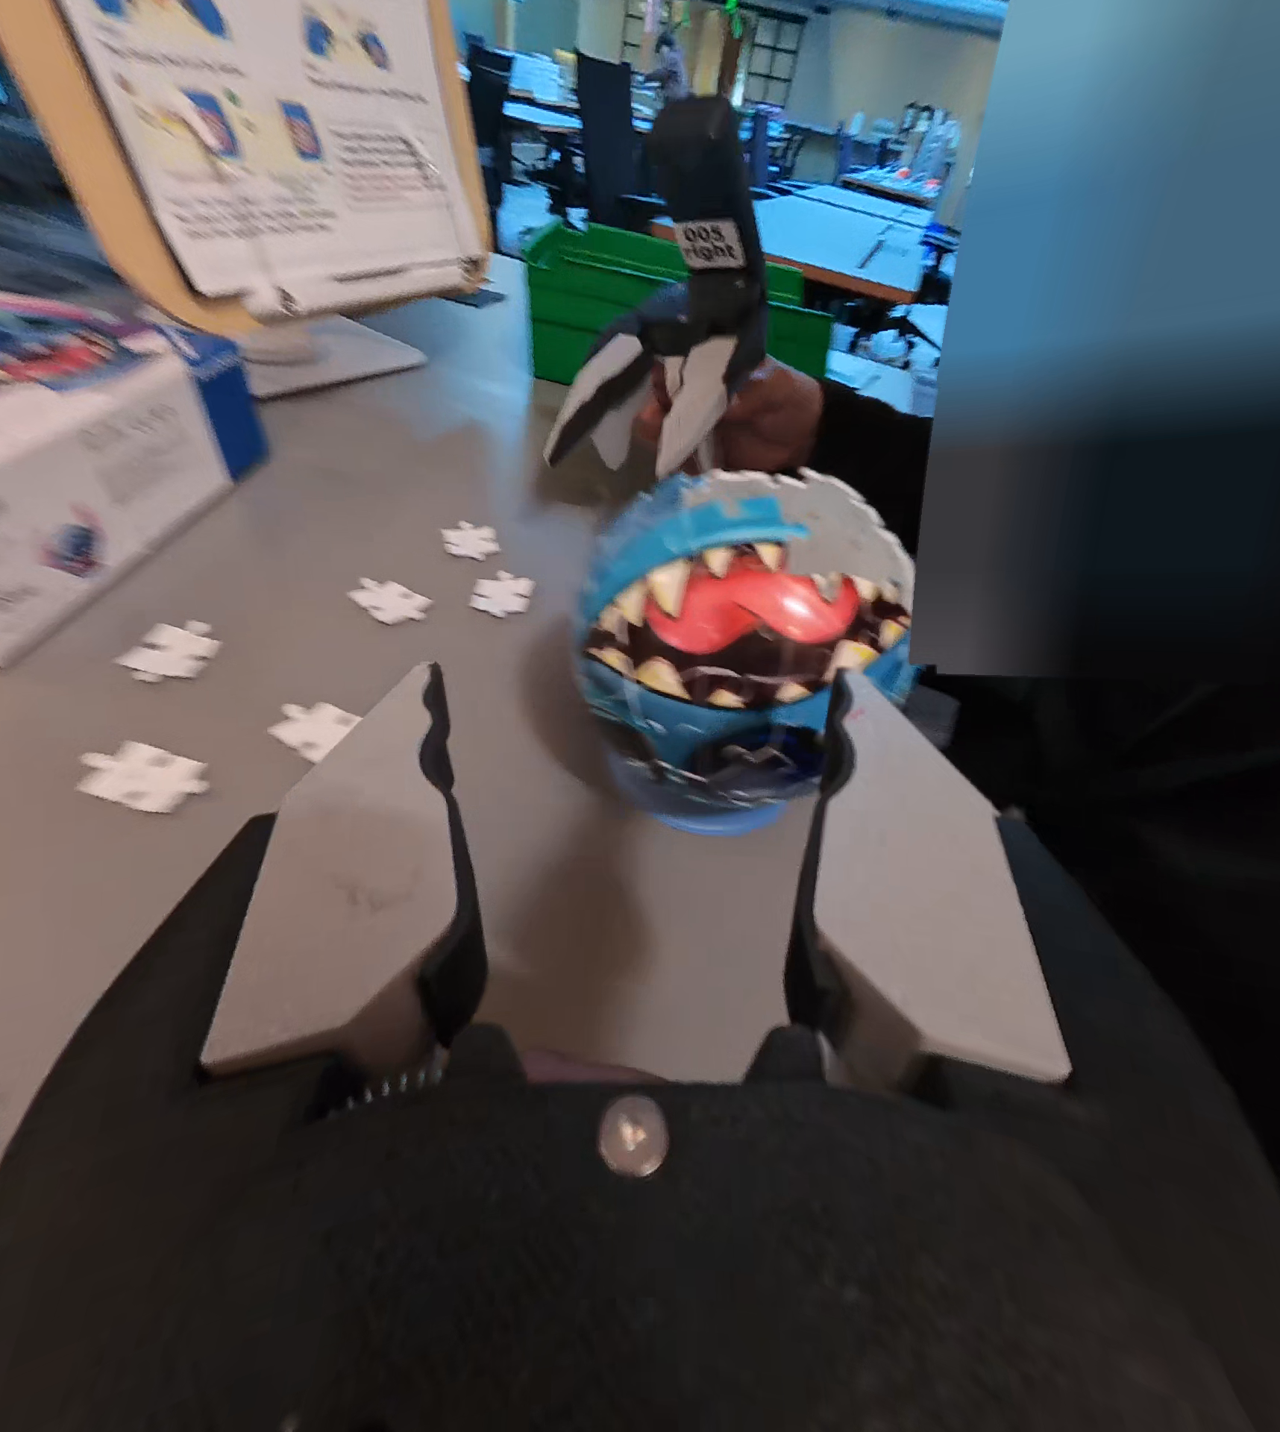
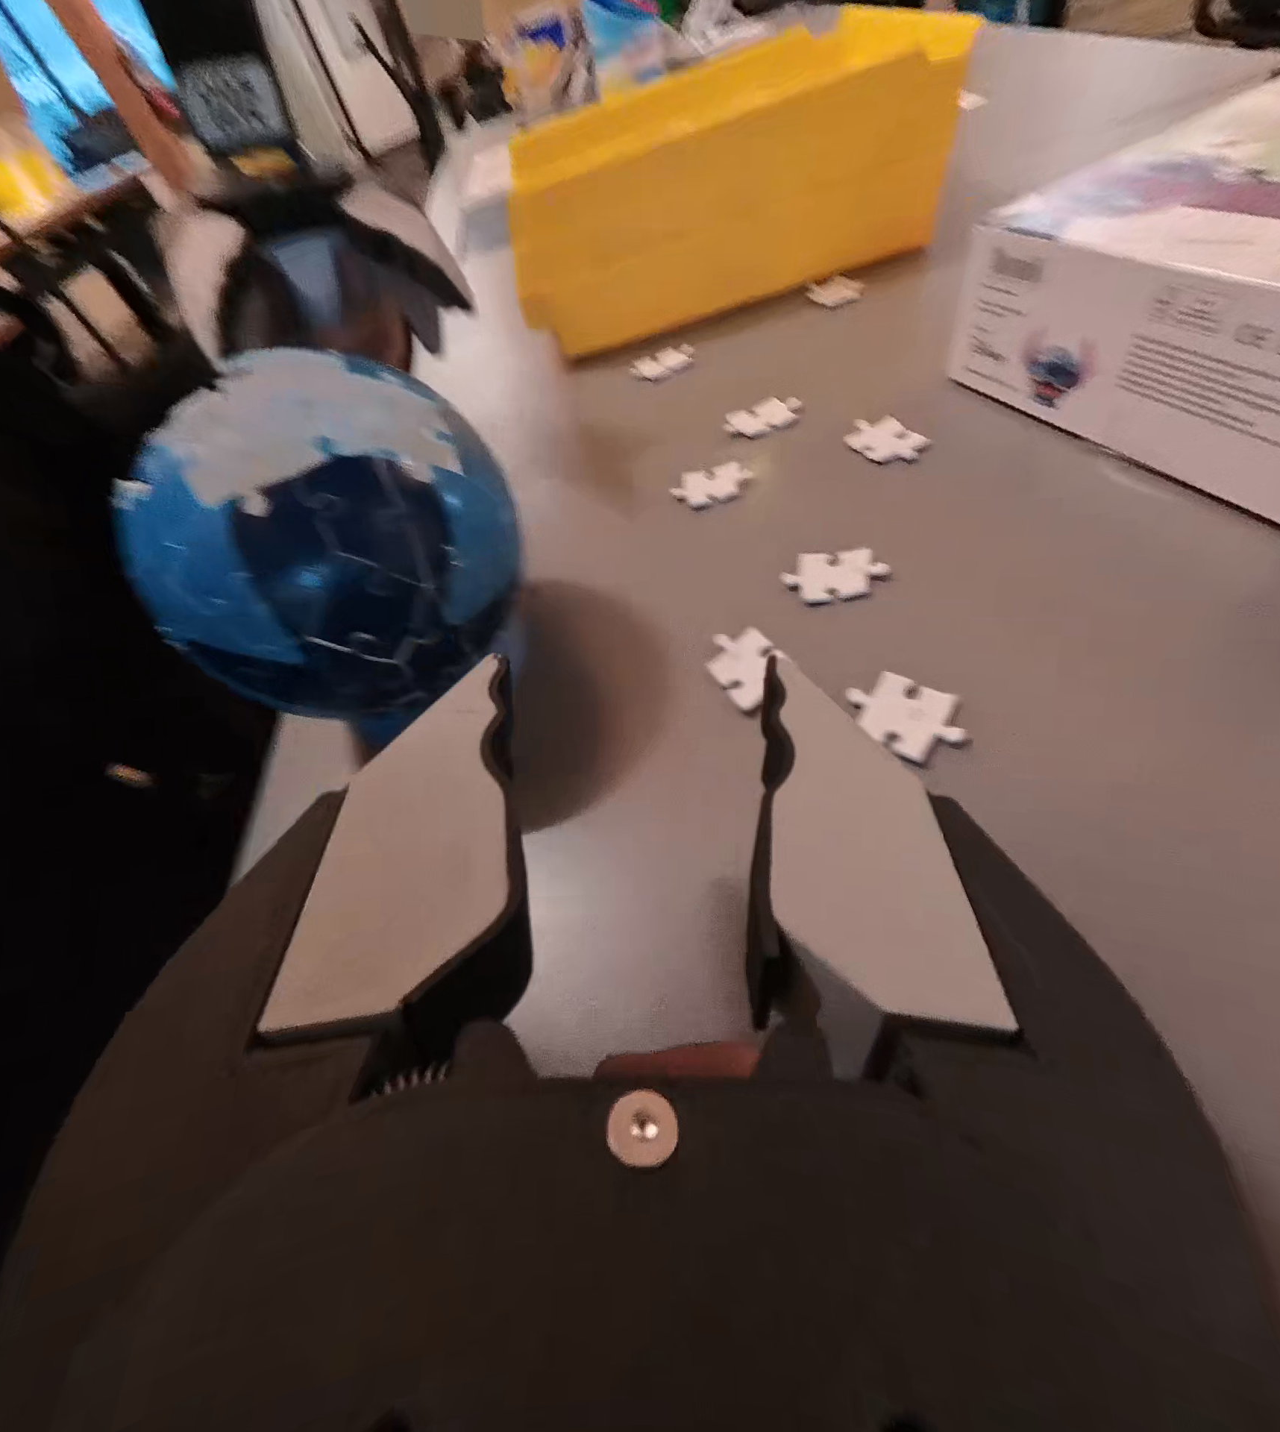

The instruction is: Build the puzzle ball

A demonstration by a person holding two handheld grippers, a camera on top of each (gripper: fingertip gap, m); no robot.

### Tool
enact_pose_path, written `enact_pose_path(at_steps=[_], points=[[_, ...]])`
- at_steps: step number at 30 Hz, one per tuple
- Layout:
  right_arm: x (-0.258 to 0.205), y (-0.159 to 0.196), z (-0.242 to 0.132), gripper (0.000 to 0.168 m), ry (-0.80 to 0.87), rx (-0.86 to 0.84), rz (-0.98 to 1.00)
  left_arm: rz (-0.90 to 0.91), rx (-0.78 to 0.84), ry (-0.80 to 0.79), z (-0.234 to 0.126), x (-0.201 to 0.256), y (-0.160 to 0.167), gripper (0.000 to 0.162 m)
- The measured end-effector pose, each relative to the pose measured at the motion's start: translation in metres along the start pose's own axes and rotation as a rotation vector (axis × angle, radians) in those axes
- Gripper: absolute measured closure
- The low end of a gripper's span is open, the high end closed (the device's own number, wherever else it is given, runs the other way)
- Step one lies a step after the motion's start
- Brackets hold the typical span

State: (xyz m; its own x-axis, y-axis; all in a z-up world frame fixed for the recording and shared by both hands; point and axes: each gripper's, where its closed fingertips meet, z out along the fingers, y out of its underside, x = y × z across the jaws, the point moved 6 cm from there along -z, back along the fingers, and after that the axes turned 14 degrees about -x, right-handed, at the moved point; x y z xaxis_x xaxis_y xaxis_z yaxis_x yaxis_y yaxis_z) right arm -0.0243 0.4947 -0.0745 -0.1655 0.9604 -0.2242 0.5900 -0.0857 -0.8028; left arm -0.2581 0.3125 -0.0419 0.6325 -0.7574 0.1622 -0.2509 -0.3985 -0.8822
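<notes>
Several white puzzle pieces [image 1: 144, 776] are lying scattered face down on the grey table [image 1: 358, 496], below the printed box [image 1: 71, 496] at the left; the left gripper [image 1: 637, 690] is hovering with jaws spread, empty; the puzzle ball [image 1: 745, 620], partly built, is sitting on its blue stand just ahead; the right gripper [image 2: 633, 670] is hanging beside it with jaws parted, gripping nothing; a yellow bin [image 2: 730, 178] is standing farther back.

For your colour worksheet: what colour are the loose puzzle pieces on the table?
White; the loose puzzle pieces show best in the right wrist view.
</notes>
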Motion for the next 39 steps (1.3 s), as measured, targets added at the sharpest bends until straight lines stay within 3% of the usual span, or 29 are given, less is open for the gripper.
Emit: enact_pose_path(at_steps=[3, 7, 10, 15, 18, 20, 25, 32, 36, 39], points=[[0.020, -0.007, 0.012, 0.117, 0.104, -0.083, -0.030, 0.018, -0.032, -0.086, 0.002, -0.020, -0.012, 0.073], [0.036, -0.029, 0.043, 0.118, 0.114, -0.196, -0.068, -0.014, -0.080, -0.143, 0.015, -0.045, -0.023, 0.080], [0.052, -0.033, 0.070, 0.128, 0.182, -0.316, -0.087, -0.054, -0.129, -0.191, 0.024, -0.059, -0.019, 0.084], [0.061, -0.032, 0.098, 0.118, 0.156, -0.402, -0.074, -0.081, -0.177, -0.217, 0.030, -0.063, -0.007, 0.085], [0.067, -0.032, 0.105, 0.125, 0.225, -0.419, -0.117, -0.094, -0.180, -0.212, 0.030, -0.062, -0.006, 0.086], [0.065, -0.031, 0.106, 0.136, 0.224, -0.412, -0.147, -0.100, -0.193, -0.210, 0.031, -0.061, -0.007, 0.086], [0.060, -0.029, 0.104, 0.137, 0.247, -0.385, -0.140, -0.084, -0.221, -0.241, 0.034, -0.060, -0.016, 0.089], [0.032, -0.056, 0.073, 0.137, 0.267, -0.157, -0.185, -0.045, -0.218, -0.265, 0.041, -0.064, -0.075, 0.106], [0.009, -0.073, 0.054, 0.137, 0.284, -0.025, -0.261, -0.051, -0.285, -0.231, 0.063, -0.070, -0.091, 0.106], [0.001, -0.078, 0.047, 0.137, 0.295, 0.020, -0.283, -0.137, -0.304, -0.102, 0.081, -0.071, -0.092, 0.106]])
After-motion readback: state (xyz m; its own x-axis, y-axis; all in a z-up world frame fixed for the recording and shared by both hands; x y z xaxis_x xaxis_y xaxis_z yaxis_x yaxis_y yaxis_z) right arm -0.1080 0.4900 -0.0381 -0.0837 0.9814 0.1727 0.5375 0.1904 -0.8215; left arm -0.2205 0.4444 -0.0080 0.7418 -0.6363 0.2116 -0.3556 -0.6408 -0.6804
